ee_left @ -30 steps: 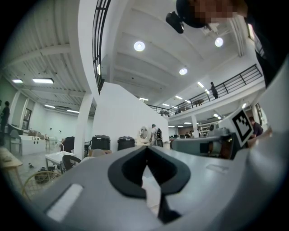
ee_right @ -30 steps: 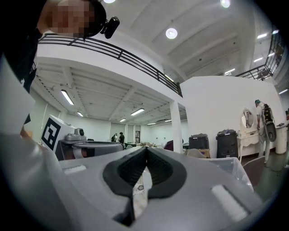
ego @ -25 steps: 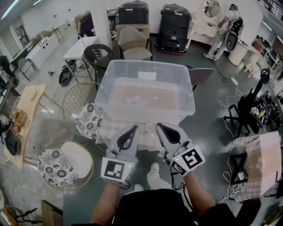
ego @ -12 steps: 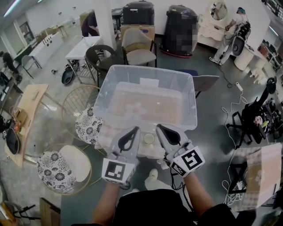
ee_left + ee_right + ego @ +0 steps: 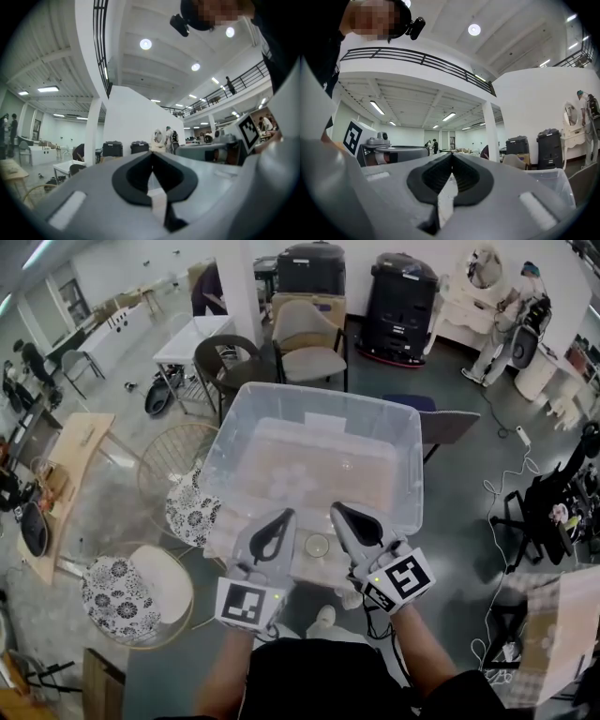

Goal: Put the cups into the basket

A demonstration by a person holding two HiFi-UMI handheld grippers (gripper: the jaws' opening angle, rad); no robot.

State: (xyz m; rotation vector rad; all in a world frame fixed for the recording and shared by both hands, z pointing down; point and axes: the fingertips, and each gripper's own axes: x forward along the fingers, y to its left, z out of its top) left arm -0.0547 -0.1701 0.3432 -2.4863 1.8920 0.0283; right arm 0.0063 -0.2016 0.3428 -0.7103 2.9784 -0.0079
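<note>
1. One cup (image 5: 317, 545) stands upright on the tabletop (image 5: 302, 570), just in front of the near wall of the basket (image 5: 328, 393), a clear plastic tub. The cup is outside the basket and nothing touches it. Faint pale shapes on the tub's floor may be more cups, but they are too dim to tell.
2. The left gripper (image 5: 284, 517) and the right gripper (image 5: 338, 510) flank the cup, one on each side and raised above it. The fingers of both are closed tip to tip and hold nothing. The gripper views look out over the room, not down at the cup.
3. Judged from this, the cup has yet to be picked up, and a gripper must open before it comes down.
4. Risks:
   - Lowering closed fingers would knock the light cup over or push it under the tub's wall.
   - The cup sits close to the tabletop's near edge, so a sideways nudge could send it to the floor.
   - A pinch on the thin rim may slip, or clip the basket's high wall during the lift.
</note>
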